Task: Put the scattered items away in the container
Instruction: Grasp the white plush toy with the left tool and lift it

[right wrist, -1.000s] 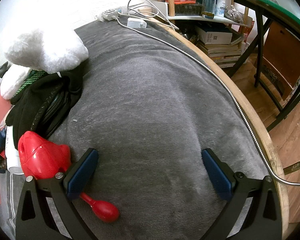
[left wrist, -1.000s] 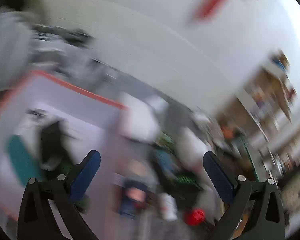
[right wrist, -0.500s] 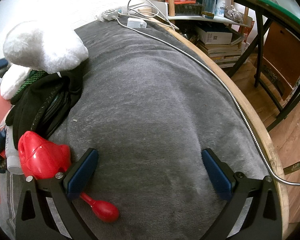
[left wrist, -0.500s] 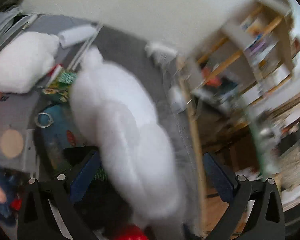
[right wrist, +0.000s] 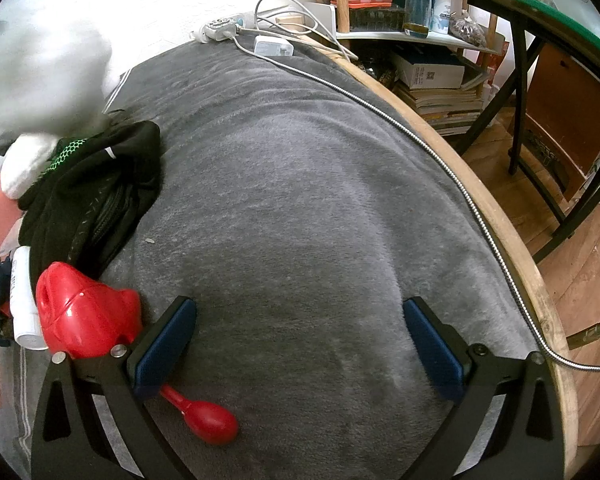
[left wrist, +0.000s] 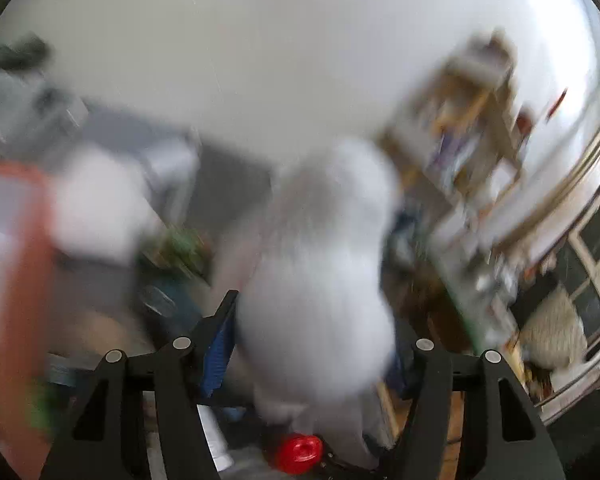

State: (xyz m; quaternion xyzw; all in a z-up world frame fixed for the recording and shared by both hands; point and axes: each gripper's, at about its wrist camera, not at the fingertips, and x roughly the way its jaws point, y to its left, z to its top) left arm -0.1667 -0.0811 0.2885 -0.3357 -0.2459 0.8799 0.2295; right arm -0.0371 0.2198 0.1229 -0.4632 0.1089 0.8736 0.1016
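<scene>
The left gripper points shallowly downward, and its jaws have just been closing; a white plush toy sits between its blue pads, pressed from nine and three o'clock. The right gripper tilts steeply down, its jaws spread wide with nothing between them, pads at nine and three o'clock.

You saw: fluffy white plush toy | soft fuzzy grey blanket | shiny red plastic toy | smooth wood rim
</scene>
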